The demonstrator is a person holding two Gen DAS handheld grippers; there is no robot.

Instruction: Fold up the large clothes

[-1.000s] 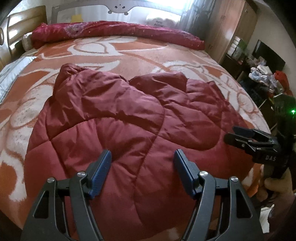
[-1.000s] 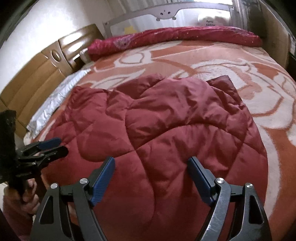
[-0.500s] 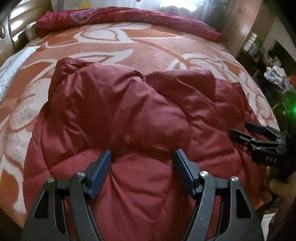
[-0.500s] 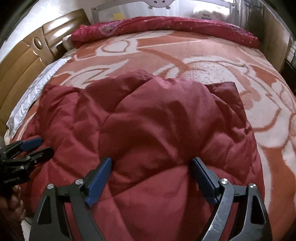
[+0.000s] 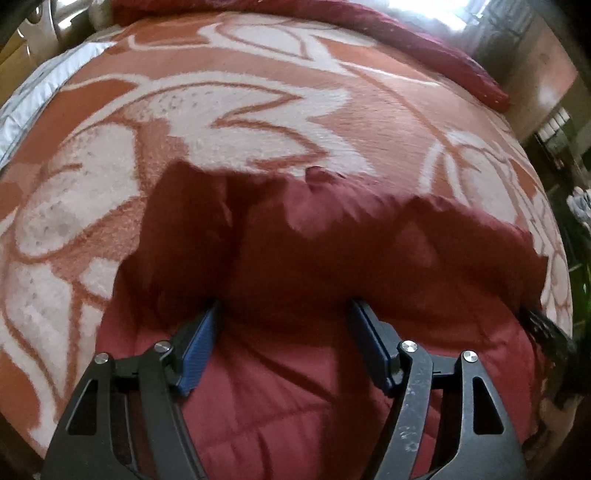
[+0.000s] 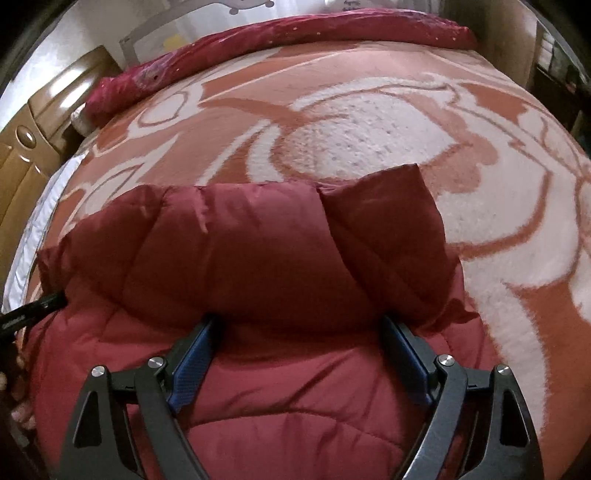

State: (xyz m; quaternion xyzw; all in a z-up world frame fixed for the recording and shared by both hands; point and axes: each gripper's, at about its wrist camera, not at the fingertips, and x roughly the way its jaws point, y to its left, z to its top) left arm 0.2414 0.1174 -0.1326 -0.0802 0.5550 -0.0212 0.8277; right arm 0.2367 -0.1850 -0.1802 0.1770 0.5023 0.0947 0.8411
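Note:
A dark red quilted padded coat lies on the bed, bunched into a thick roll across its middle. My left gripper points steeply down into the crease below that roll. Its jaws stand wide and are opening a little, and the puffy fabric bulges between the blue pads, hiding their tips. My right gripper is set the same way in the coat, jaws wide, with the roll swelling between its fingers. Each wrist view shows the other gripper at its edge, the right gripper and the left gripper, also at the coat.
The bed carries an orange and white patterned blanket, seen again in the right wrist view as the blanket. A red rolled quilt lies along the far side. A wooden headboard stands left, a wardrobe right.
Both grippers have moved forward and down from above the flat coat into it. The coat has bunched into a roll in front of the fingertips, and its far edge has come nearer.

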